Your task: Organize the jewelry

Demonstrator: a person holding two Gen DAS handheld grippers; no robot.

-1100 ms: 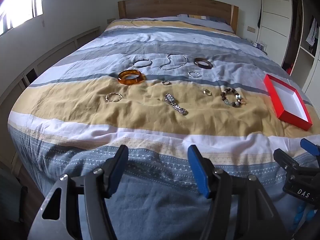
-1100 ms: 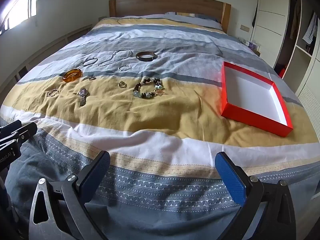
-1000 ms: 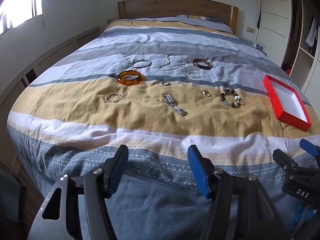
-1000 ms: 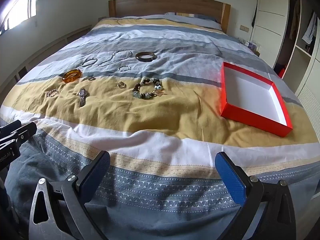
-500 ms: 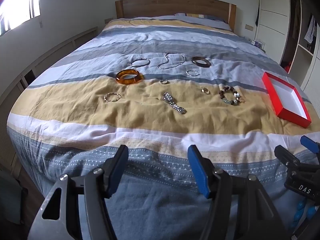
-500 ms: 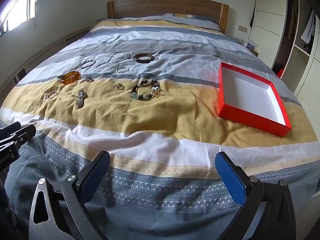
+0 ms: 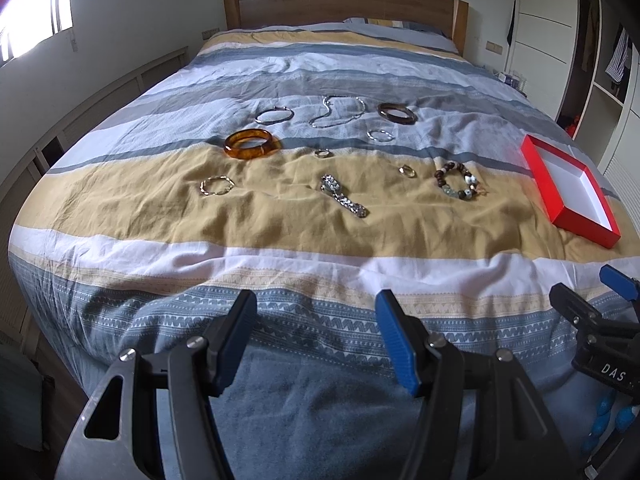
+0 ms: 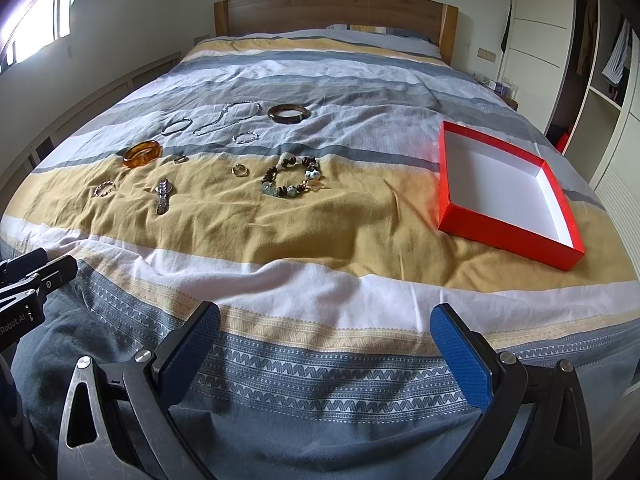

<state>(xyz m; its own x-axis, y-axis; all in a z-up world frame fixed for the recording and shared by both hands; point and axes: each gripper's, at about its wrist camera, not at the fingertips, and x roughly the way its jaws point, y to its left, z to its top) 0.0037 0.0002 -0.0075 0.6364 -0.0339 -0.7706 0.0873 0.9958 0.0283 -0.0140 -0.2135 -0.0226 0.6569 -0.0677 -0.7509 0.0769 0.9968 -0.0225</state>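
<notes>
A wide bed point(image 8: 320, 240) fills the room, covered by a duvet striped in grey, white and mustard, with a patterned blue-grey band along its foot. A wooden headboard point(image 8: 336, 10) stands at the far end against a pale wall. A bright window sits high on the wall left of the bed, and white wardrobe doors and open shelving line the wall on the bed's other side.

The jewelry lies spread over the bed's middle. On the grey stripe, nearer the headboard: a thin silver bangle point(image 7: 274, 115), a silver chain point(image 7: 338, 111), a dark brown bangle point(image 7: 397, 113) and a small silver bracelet point(image 7: 380, 135). An amber bangle point(image 7: 252, 143) sits where grey meets mustard. On the mustard stripe lie a twisted gold bracelet point(image 7: 216, 185), a metal watch point(image 7: 343, 200), two small rings point(image 7: 407, 170) and a beaded bracelet point(image 8: 291, 177). An open red box point(image 8: 505, 189) with a white inside rests on the bed's wardrobe side, well apart from the pieces, with nothing in it.

Both tongs hover over the foot of the bed, far short of the jewelry. The left gripper point(image 7: 316, 340) is parted moderately and holds nothing; the right gripper point(image 8: 326, 354) is spread wide, also empty-handed.
</notes>
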